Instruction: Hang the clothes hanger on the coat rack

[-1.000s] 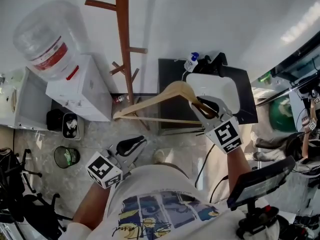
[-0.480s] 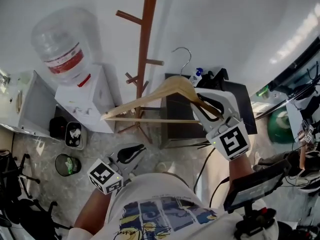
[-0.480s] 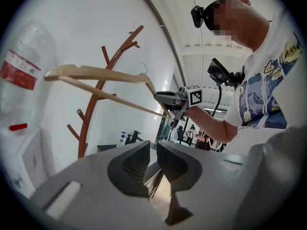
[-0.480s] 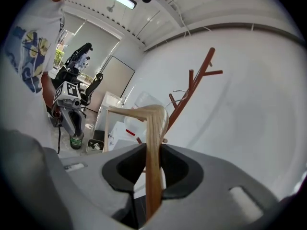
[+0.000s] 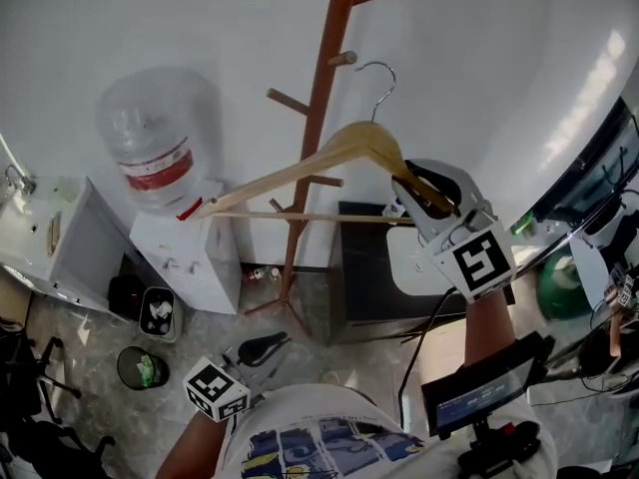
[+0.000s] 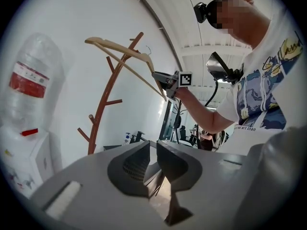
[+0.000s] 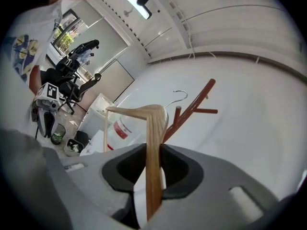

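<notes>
A wooden clothes hanger (image 5: pixel 318 161) with a metal hook (image 5: pixel 382 76) is held high in front of the wall. My right gripper (image 5: pixel 417 196) is shut on its right arm, and the wood runs up between the jaws (image 7: pixel 153 143). The brown wooden coat rack (image 5: pixel 320 118) stands just behind the hanger, and the hook hangs in the air beside an upper peg (image 5: pixel 342 59) without touching it. My left gripper (image 5: pixel 262 349) stays low near my torso, shut with nothing in it. From the left gripper view, the hanger (image 6: pixel 123 56) sits in front of the rack (image 6: pixel 102 110).
A white water dispenser (image 5: pixel 190 252) with a large bottle (image 5: pixel 155 153) stands left of the rack. A black stand (image 5: pixel 369 287) is to its right. A white cabinet (image 5: pixel 45 233) and small bins (image 5: pixel 140 367) sit at the left. A screen on a stand (image 5: pixel 479 392) is by my right side.
My right gripper has lifted the hanger well up, bringing its hook beside the rack's upper pegs. The left gripper has drifted a little and stays shut.
</notes>
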`<action>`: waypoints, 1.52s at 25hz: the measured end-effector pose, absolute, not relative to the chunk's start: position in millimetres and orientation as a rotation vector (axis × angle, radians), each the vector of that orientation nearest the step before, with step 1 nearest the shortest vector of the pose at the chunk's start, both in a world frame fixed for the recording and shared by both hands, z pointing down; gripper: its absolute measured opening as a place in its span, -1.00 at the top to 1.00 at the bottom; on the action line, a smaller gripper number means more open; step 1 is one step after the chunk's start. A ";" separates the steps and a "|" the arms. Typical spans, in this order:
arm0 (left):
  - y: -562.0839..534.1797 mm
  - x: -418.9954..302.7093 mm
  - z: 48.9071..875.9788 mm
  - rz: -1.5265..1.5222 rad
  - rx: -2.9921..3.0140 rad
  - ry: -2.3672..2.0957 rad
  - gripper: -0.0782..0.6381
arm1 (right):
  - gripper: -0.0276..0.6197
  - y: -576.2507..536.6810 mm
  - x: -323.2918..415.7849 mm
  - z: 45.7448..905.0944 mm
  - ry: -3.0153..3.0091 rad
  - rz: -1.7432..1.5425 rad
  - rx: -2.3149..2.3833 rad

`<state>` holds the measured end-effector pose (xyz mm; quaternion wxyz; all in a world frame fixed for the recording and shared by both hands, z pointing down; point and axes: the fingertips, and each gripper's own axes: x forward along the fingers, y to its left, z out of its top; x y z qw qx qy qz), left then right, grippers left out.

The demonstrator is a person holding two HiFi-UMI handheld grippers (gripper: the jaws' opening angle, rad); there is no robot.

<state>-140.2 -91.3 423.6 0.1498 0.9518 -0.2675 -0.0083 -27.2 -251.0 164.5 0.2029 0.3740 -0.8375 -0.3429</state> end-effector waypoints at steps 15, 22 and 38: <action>-92.9 -148.9 418.4 -0.055 2.730 -0.791 0.65 | 0.64 -304.6 -26.8 144.9 -2.361 -0.898 1.039; -99.9 -149.1 418.0 -0.058 2.717 -0.831 0.65 | 0.64 -333.7 -39.8 171.7 -2.373 -0.855 0.964; -118.0 -146.1 425.3 -0.048 2.665 -0.913 0.65 | 0.64 -383.5 -50.4 216.0 -2.355 -0.882 0.910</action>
